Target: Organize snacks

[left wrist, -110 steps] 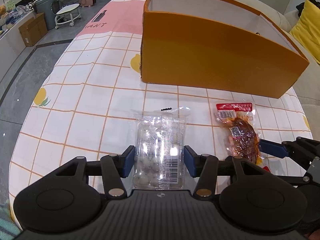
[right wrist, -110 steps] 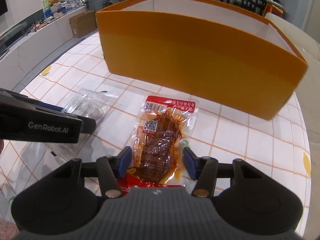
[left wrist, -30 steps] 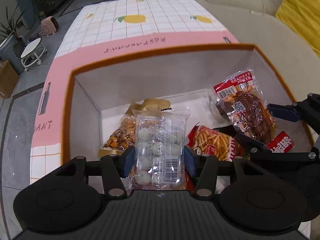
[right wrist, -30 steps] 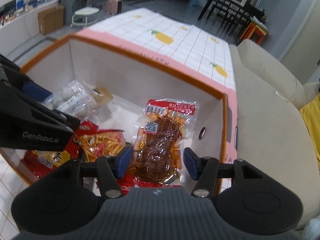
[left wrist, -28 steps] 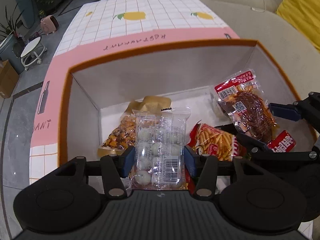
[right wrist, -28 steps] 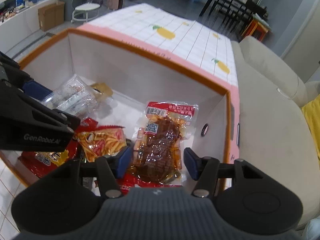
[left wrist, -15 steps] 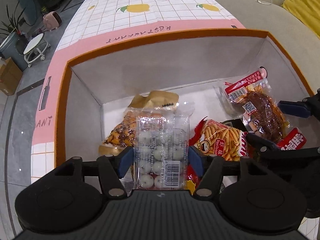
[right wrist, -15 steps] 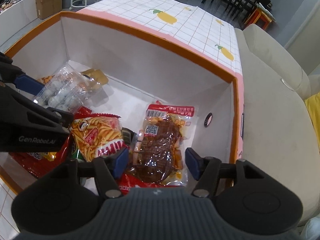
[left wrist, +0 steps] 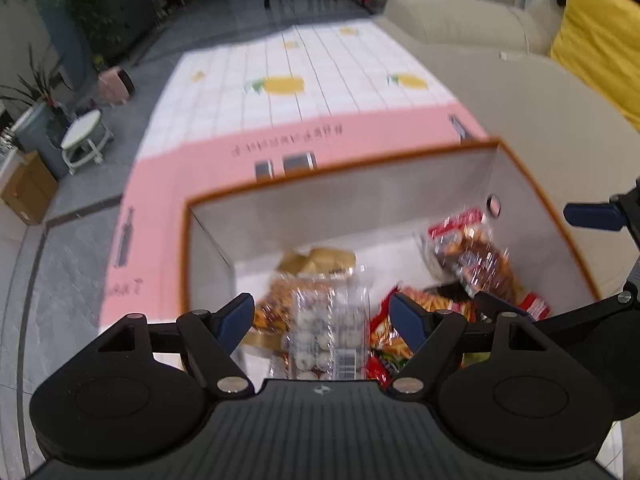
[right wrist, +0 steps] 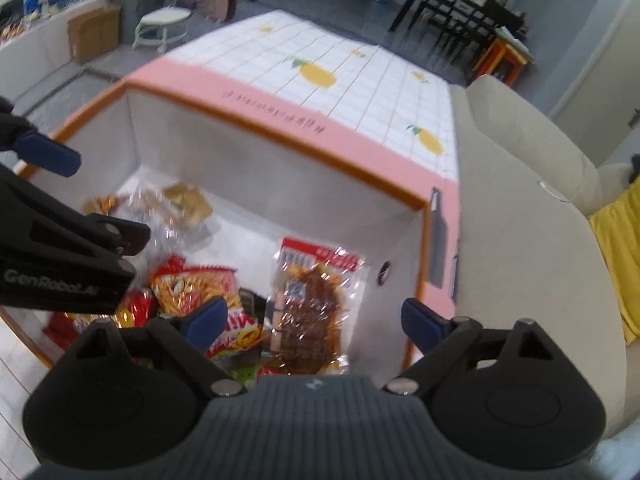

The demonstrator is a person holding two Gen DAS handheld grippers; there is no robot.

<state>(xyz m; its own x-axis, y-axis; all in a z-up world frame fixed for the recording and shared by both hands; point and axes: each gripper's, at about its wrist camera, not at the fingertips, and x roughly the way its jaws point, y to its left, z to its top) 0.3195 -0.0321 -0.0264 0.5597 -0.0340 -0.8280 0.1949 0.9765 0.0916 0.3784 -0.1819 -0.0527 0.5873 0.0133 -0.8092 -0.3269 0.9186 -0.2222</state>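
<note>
Orange box (left wrist: 532, 184) below both claws holds every snack: egg pack (left wrist: 330, 320) under the wide left claw (left wrist: 322, 318), meat pack (right wrist: 310, 300) under the wide right claw (right wrist: 314, 320). No snack seems left outside.

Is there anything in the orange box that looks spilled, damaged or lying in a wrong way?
Nothing stands out. The clear pack of white balls and the brown meat pack lie inside the orange box, loosely on the other snacks, apparently sealed. Both the left tool and the right tool are open above them.
</note>
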